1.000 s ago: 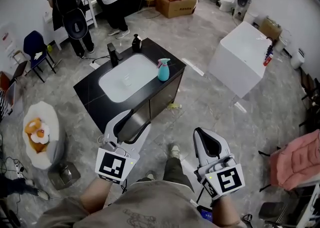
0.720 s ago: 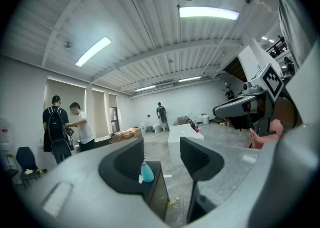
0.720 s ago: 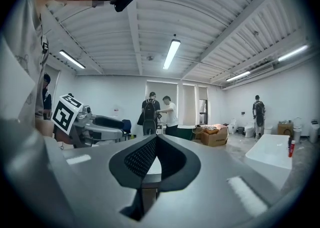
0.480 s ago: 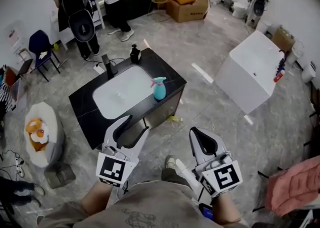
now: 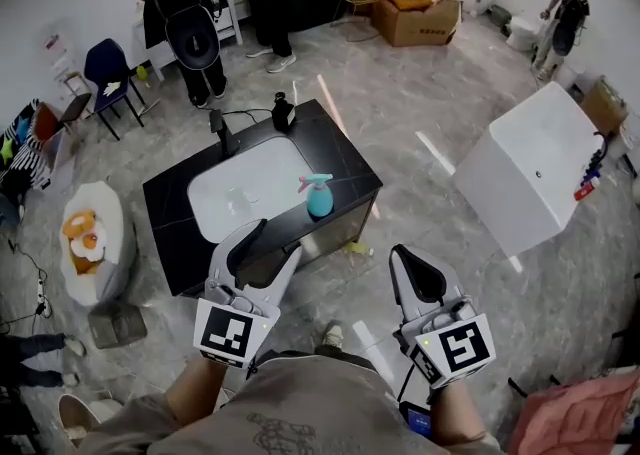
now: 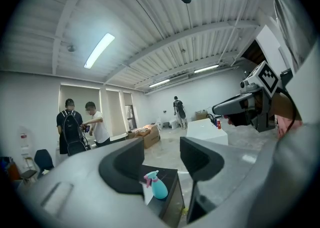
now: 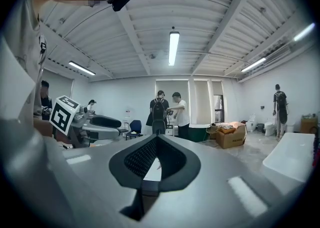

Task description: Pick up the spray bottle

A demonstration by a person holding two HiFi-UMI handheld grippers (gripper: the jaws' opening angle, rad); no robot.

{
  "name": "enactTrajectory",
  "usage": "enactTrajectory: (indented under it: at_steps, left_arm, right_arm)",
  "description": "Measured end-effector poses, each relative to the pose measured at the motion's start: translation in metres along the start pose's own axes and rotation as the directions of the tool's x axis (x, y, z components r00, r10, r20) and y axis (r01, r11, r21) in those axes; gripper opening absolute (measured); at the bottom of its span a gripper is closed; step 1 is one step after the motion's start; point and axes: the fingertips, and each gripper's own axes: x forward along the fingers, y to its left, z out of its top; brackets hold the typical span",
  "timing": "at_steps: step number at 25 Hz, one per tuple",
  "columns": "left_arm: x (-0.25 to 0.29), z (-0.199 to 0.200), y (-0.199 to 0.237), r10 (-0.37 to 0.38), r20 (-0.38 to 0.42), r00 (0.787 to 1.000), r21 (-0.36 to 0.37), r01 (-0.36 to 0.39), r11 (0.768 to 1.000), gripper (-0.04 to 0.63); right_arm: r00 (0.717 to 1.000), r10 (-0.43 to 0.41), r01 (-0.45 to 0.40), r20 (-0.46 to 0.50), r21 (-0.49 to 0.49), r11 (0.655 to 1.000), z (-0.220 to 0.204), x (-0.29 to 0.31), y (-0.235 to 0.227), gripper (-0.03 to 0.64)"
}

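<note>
The spray bottle (image 5: 319, 198) is teal with a pink trigger. It stands upright at the front right rim of the white basin, on the black sink counter (image 5: 343, 160). In the left gripper view the spray bottle (image 6: 159, 188) shows far off, low in the gap between the jaws. My left gripper (image 5: 272, 248) is open and empty, hanging in front of the counter, well short of the bottle. My right gripper (image 5: 412, 265) is over the floor to the right, its jaws closed tip to tip with nothing in them; the right gripper (image 7: 156, 144) points towards the people at the back.
A black faucet (image 5: 217, 130) and a dark soap bottle (image 5: 283, 111) stand at the counter's far side. A white box unit (image 5: 545, 178) sits to the right. A pale beanbag (image 5: 90, 243) lies at left. Two people (image 5: 190, 13) stand at the back, near a cardboard box (image 5: 420, 8).
The scene has slid right in the head view, with the counter nearer the middle. Both grippers keep their places in front of me, their jaws unchanged.
</note>
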Motion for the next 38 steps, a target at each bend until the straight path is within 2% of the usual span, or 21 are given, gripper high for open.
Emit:
enactTrajectory:
  at_steps: [5,13,18,30,38]
  left_arm:
    - [0.020,-0.005,-0.001,0.043,-0.038,0.998,0.000,-0.043,0.999,0.224]
    - [0.041,-0.010,-0.006,0.054,-0.080,0.995,-0.001,-0.054,0.999,0.225]
    - [0.051,-0.016,-0.001,0.040,-0.099,0.994,0.003,-0.040,0.999,0.225]
    - [0.075,-0.031,0.020,-0.100,-0.097,0.990,0.002,0.100,0.995,0.225]
    - [0.095,-0.052,0.041,-0.201,-0.089,0.976,-0.006,0.201,0.980,0.225]
  right_arm:
    - [0.999,0.049,-0.049,-0.002,0.011,0.999,-0.004,0.012,-0.021,0.029]
    - [0.996,0.087,-0.087,-0.003,0.021,0.996,-0.008,0.027,-0.039,0.029]
    - [0.996,0.083,-0.083,-0.013,0.025,0.996,-0.011,0.037,-0.043,0.029]
    - [0.999,-0.010,0.011,-0.044,0.021,1.000,-0.009,0.065,-0.045,0.029]
    - [0.993,-0.072,0.075,-0.092,0.028,0.997,-0.018,0.086,-0.039,0.029]
